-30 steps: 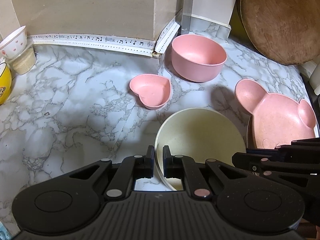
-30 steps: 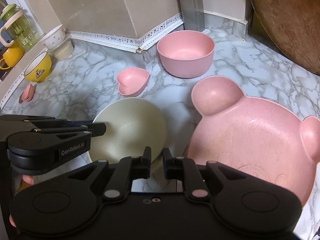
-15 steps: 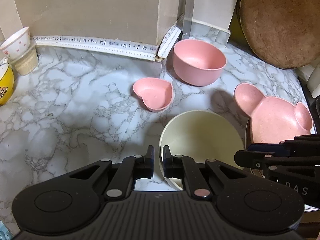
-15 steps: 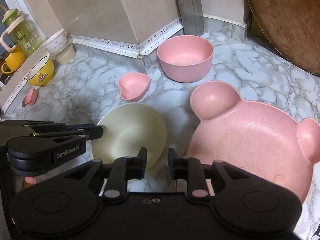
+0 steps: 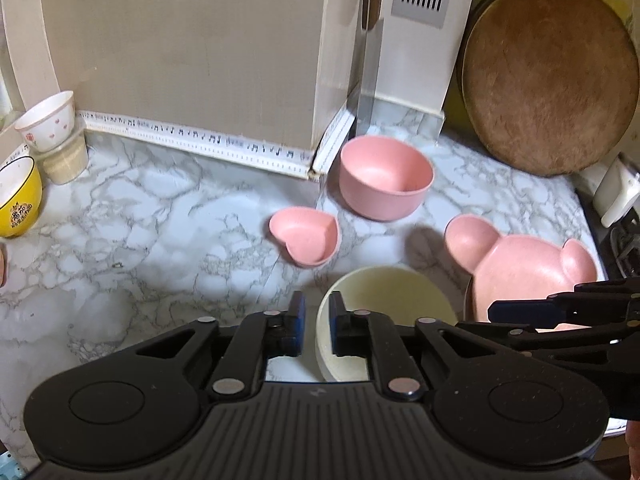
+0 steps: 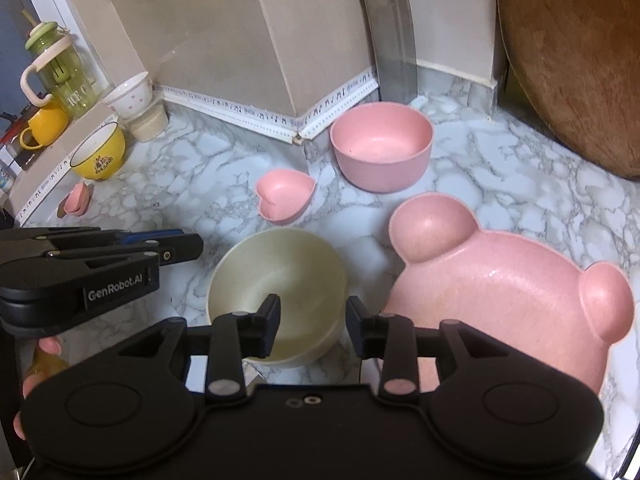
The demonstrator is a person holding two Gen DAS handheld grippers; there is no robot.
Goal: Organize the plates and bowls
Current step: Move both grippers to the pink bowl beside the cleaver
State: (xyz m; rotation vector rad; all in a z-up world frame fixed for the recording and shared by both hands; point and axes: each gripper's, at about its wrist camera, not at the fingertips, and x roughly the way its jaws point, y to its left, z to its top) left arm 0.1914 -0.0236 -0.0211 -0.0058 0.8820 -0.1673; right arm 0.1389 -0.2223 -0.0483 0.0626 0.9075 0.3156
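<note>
Black plastic tool (image 6: 313, 318), silver rivets, "GenRobot.AI" lettering
</note>
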